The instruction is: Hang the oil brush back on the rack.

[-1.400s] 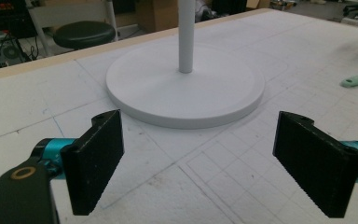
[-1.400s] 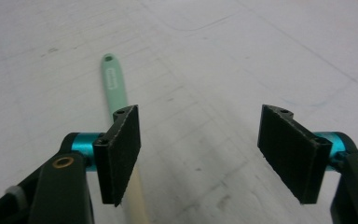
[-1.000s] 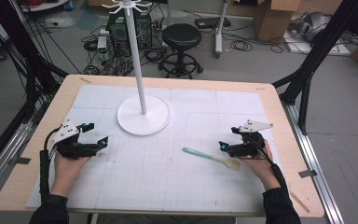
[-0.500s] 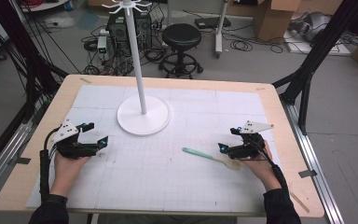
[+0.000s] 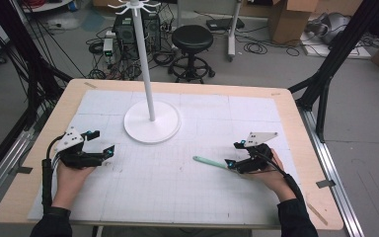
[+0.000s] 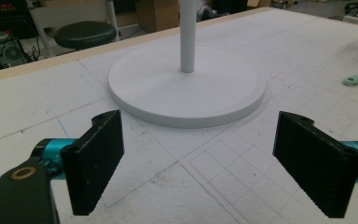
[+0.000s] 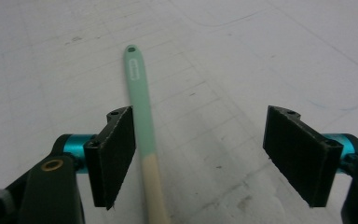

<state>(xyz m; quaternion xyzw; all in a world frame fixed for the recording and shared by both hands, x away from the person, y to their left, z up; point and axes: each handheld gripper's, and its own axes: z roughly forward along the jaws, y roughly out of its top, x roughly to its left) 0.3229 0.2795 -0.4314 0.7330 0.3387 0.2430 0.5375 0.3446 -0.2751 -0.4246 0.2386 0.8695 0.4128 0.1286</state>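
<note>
Cluttered workshop floor, with a black round stool (image 5: 192,39), cardboard boxes and loose cables, lies beyond a pale wooden table (image 5: 296,118) topped by a white mat (image 5: 177,187) ruled in a faint grid and marked with small scuffs. Toward 4 o'clock on that mat, the right gripper (image 5: 238,154) rests low with its jaws spread wide; in the right gripper view the black, finely ribbed rectangular pads (image 7: 116,154) on teal metal barrels stand far apart, and a slim spatula (image 7: 142,126) lies flat on the mat between them, close beside the left-hand pad. Whether that pad touches it cannot be told. Its handle is smooth mint green with a rounded tip pierced by a small hole, pointing toward 12 o'clock in that view, and it changes to a cream section nearer the camera. From above, the spatula (image 5: 208,162) points toward 10 o'clock from the gripper. Toward 8 o'clock on the mat, the left gripper (image 5: 101,142) is also spread wide, nothing between its ribbed pads (image 6: 95,163). Ahead of it, near 12 o'clock, a matte white stand (image 5: 150,121) rises from a flat round disc base as a thin straight pole with small curved hooks at the top.
</note>
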